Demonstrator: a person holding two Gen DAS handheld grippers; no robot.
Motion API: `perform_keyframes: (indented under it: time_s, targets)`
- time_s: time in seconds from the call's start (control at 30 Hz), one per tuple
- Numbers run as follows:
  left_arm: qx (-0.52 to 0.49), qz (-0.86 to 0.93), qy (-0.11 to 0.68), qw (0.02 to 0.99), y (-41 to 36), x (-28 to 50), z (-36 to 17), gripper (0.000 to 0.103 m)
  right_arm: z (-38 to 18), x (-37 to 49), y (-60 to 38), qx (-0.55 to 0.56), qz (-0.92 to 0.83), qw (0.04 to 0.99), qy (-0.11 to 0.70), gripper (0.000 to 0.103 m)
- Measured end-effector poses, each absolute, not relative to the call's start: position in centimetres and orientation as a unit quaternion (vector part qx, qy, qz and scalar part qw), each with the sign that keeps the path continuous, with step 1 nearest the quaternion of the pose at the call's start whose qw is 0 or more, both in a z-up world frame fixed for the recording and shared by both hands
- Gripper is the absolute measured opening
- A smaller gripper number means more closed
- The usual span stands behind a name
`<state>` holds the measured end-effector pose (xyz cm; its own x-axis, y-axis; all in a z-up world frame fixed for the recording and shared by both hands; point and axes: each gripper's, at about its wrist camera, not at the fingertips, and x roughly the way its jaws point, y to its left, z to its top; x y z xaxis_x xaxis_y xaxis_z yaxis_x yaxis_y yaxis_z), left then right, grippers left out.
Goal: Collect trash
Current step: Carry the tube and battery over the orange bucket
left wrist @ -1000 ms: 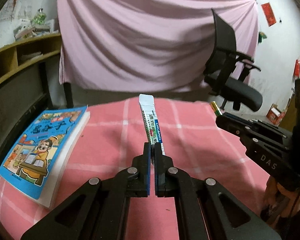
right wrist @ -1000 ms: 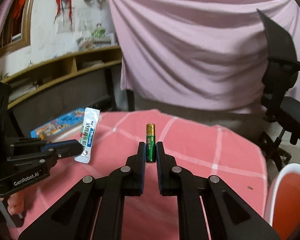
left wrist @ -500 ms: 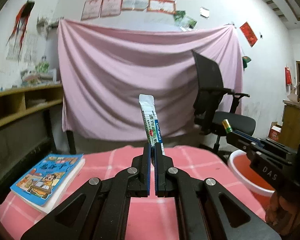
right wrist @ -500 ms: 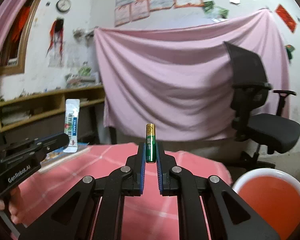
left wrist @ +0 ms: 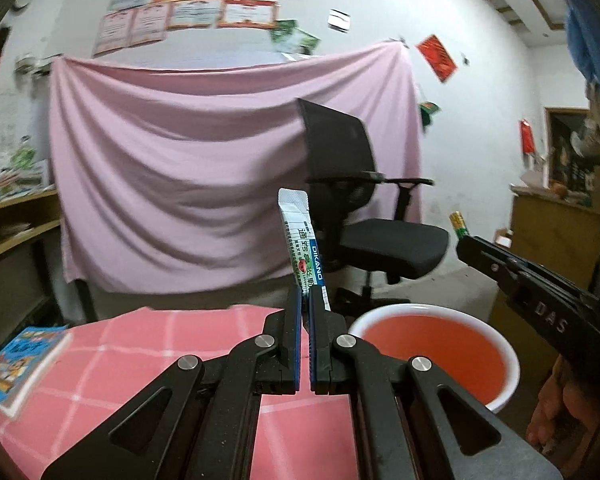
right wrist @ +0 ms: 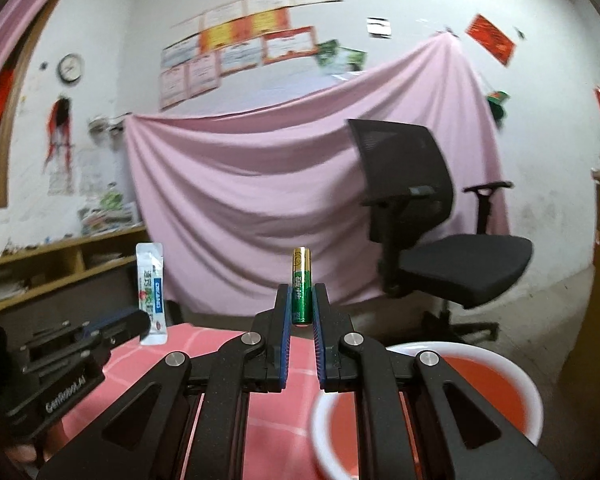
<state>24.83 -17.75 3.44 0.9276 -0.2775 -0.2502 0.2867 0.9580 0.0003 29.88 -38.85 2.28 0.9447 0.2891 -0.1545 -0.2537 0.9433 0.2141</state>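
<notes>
Two grippers are both clenched on trash: the left gripper (left wrist: pixel 305 300) pinches the lower end of a white-and-green sachet (left wrist: pixel 302 248) that stands nearly upright above its tips, and the right gripper (right wrist: pixel 301 300) clamps a green-and-gold battery (right wrist: pixel 301 286), also upright. Compared with a second ago, both views have swung away from the tabletop — then the pink checked tablecloth (left wrist: pixel 148 344) filled the lower half of each view, now only its far end shows. The children's book (left wrist: pixel 16 360) has slid to the left edge of the left view. A white basin with a red inside (left wrist: pixel 432 344) now sits low and right of the left gripper's tips, beyond the cloth's edge; earlier it barely showed in the right view's corner. Behind hang a pink sheet (left wrist: pixel 204 168) over the wall, a black office chair (left wrist: pixel 364 216) in front of it, certificates (left wrist: pixel 188 12) above, and wooden shelving (left wrist: pixel 16 224) on the left. A wall clock (right wrist: pixel 70 67) shows in the right view.
</notes>
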Motion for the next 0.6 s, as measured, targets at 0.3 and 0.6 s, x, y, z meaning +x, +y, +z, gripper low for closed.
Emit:
perform_keyframes:
  time_s: [0.3, 0.6]
  targets:
    - [0.031, -0.19, 0.191, 0.962, -24.5, 28.8, 2.2, 0.001, -0.6, 33.1, -44.6, 0.158, 0.077, 0.964, 0.197, 0.008]
    - [0.04, -0.218, 0.271, 0.937, -28.8, 32.4, 0.1, 0.001, -5.2, 35.4, -48.6, 0.231, 0.054, 0.92, 0.312, 0.008]
